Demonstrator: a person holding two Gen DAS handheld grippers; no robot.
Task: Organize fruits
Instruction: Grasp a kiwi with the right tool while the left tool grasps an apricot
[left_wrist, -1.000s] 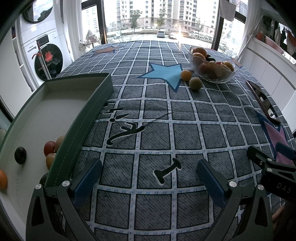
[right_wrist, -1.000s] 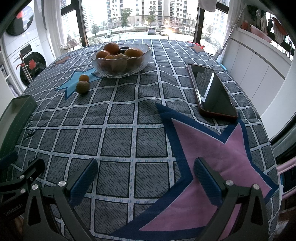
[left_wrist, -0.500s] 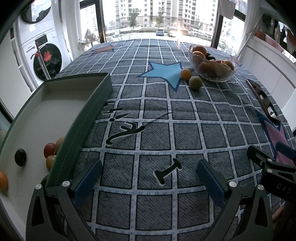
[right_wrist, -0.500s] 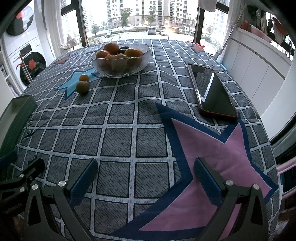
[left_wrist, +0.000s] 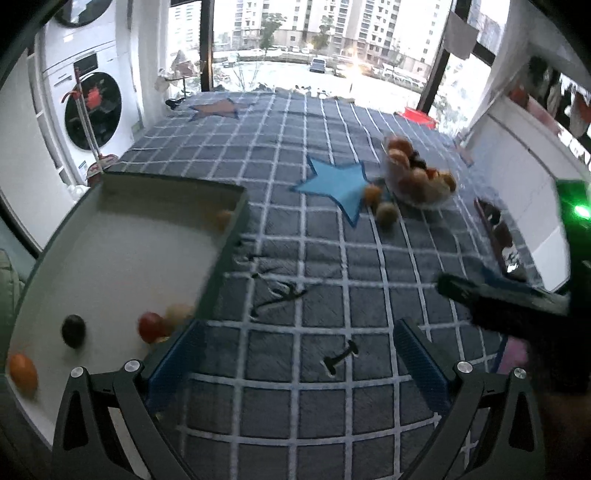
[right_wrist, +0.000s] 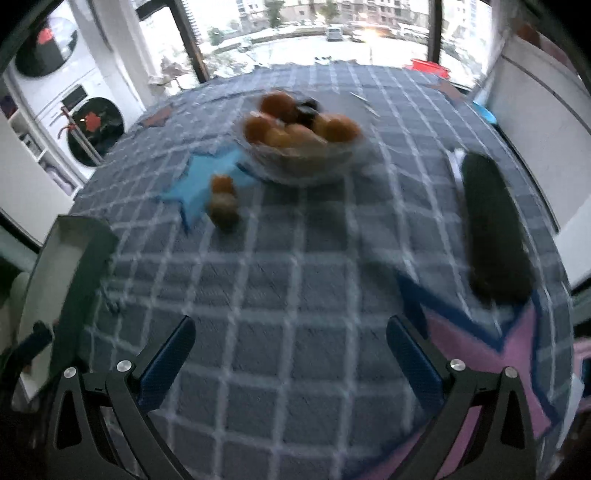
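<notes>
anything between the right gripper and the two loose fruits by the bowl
Only bare checked tablecloth lies between the right gripper and the two loose fruits, in the right wrist view.

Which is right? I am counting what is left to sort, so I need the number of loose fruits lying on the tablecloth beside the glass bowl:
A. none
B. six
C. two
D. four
C: an orange fruit and a yellowish-green fruit lie on the tablecloth just beside the glass bowl, at the edge of the blue star; no other loose fruit shows there.
</notes>
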